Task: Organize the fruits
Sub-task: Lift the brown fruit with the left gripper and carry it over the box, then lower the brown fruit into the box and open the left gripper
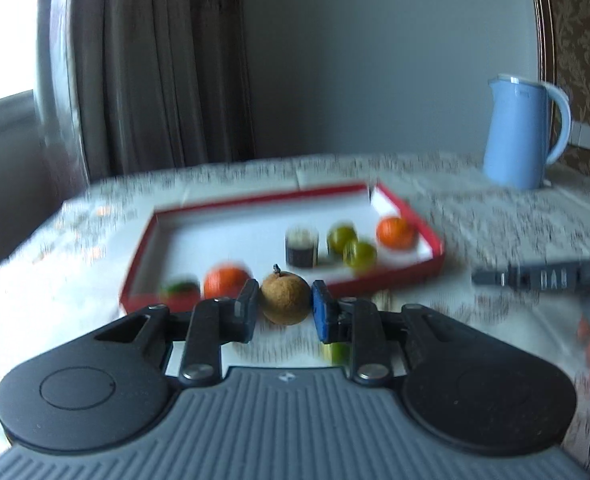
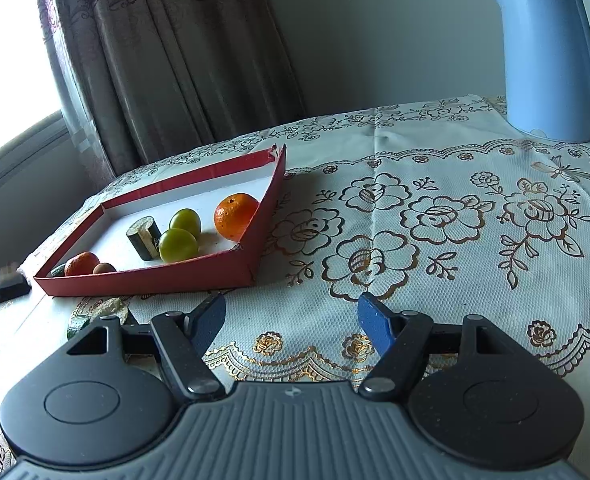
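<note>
Flowered tablecloth under red tray of fruits. Left gripper closed around brown pear near tray's front edge. Right gripper wide open, holding nothing.

A tray sits on a table, left of a kettle at the far right. In the tray: two oranges, two plums between them. A pear sits between the left gripper's fingers.

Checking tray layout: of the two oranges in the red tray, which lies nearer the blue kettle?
The larger orange in the tray's kettle-side corner, beside the green fruits; the other orange sits at the opposite end from the kettle.
</note>
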### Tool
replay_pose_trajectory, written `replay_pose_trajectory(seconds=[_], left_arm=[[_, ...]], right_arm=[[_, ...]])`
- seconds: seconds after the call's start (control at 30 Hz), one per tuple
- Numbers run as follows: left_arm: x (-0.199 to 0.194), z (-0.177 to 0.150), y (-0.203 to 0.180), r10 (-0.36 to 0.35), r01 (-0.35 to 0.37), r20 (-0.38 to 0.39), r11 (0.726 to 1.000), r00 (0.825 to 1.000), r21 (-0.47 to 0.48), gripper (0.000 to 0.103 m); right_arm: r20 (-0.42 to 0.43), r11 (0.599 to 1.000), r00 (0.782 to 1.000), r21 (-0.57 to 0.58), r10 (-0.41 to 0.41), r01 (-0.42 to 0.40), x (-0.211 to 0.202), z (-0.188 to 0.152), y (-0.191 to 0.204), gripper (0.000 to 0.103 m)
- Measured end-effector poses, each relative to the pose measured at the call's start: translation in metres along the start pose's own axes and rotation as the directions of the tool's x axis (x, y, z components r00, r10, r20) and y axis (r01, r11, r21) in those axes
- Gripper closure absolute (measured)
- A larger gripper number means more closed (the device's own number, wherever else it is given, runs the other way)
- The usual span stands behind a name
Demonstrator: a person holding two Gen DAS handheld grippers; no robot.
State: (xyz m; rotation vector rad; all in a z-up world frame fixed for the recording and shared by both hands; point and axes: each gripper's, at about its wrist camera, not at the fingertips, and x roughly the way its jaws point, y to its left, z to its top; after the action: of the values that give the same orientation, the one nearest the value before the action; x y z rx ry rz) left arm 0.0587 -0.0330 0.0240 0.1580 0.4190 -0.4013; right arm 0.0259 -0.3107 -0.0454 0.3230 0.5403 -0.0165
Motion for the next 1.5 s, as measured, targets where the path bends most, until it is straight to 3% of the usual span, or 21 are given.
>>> replay_pose_trajectory(seconds=[0.27, 0.6, 0.83, 1.33, 1.4, 1.5], left_arm=[[0.03, 0.035, -0.015, -0.021, 0.021, 0.014, 1.0, 1.0, 0.005, 0.078], [0.085, 0.035, -0.018, 0.097, -0.106, -0.142, 0.993, 0.985, -0.059, 0.078], [0.112, 0.039, -0.005, 0.163, -0.179, -0.173, 0.981, 0.971, -0.078, 0.077], [0.139, 0.037, 0.014, 0.219, -0.245, -0.212, 0.963, 0.952, -0.108, 0.077], [0.139, 0.037, 0.013, 0.223, -0.249, -0.208, 0.963, 0.952, -0.107, 0.076], [0.136, 0.038, 0.01, 0.237, -0.258, -0.193, 0.961, 0.952, -0.095, 0.065]], right_arm=[[-0.008, 1.0, 1.0, 0.023, 0.006, -0.006, 0.001, 0.0, -0.004, 0.03], [-0.014, 1.0, 1.0, 0.026, 0.013, -0.013, 0.002, 0.0, -0.004, 0.03], [-0.017, 0.999, 1.0, 0.028, 0.017, -0.016, 0.002, 0.0, -0.003, 0.028], [-0.017, 0.999, 1.0, 0.03, 0.019, -0.018, 0.003, 0.0, -0.003, 0.027], [-0.017, 0.999, 1.0, 0.032, 0.02, -0.019, 0.002, 0.0, -0.004, 0.027], [-0.017, 0.999, 1.0, 0.033, 0.022, -0.021, 0.003, 0.0, -0.003, 0.027]])
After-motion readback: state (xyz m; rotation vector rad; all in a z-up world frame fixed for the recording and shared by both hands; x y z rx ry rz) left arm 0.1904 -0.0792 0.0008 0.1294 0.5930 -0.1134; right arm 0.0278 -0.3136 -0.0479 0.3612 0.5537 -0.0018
